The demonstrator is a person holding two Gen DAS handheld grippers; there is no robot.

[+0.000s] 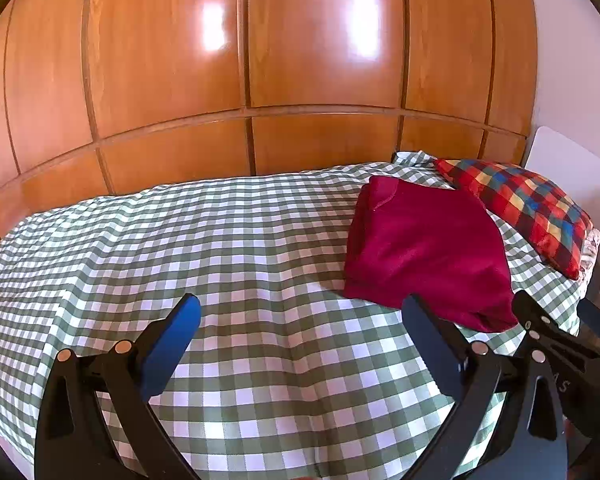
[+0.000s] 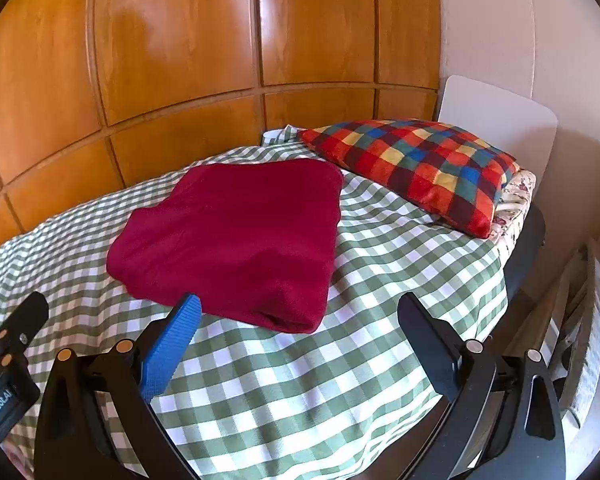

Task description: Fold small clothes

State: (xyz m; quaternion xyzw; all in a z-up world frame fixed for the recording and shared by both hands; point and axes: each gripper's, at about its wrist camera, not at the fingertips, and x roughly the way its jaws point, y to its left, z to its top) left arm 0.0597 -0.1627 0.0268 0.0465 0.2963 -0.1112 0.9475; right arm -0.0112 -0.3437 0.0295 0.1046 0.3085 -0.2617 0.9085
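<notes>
Red garment (image 2: 236, 236) lies on the bed (image 2: 400, 240), on the green-check cover, already in a compact, roughly square bundle with a thick rolled edge on the side nearest me. Landmark: the multicolour check pillow (image 2: 416, 168). The garment sits just beside the pillow, on the side away from the white headboard (image 2: 500, 120); a strip of bare cover shows between them, so not touching, as far as I can tell.

Right claw (image 2: 300, 316): the garment is straight ahead and slightly toward my left finger, its near rolled edge just beyond the fingertips. Left claw (image 1: 300, 312): the garment lies ahead and off past my right finger, its near corner close to that fingertip. The right claw is the nearer and better lined up. Long axis of the bundle: hard to call, it reads near square, perhaps a little longer running toward the wooden wardrobe (image 2: 204, 48).

Both claws stand wide open, nothing between the fingers, not touching cloth.

Judgement: the fold looks largely done; any further fold or tidy would start at that near edge
</notes>
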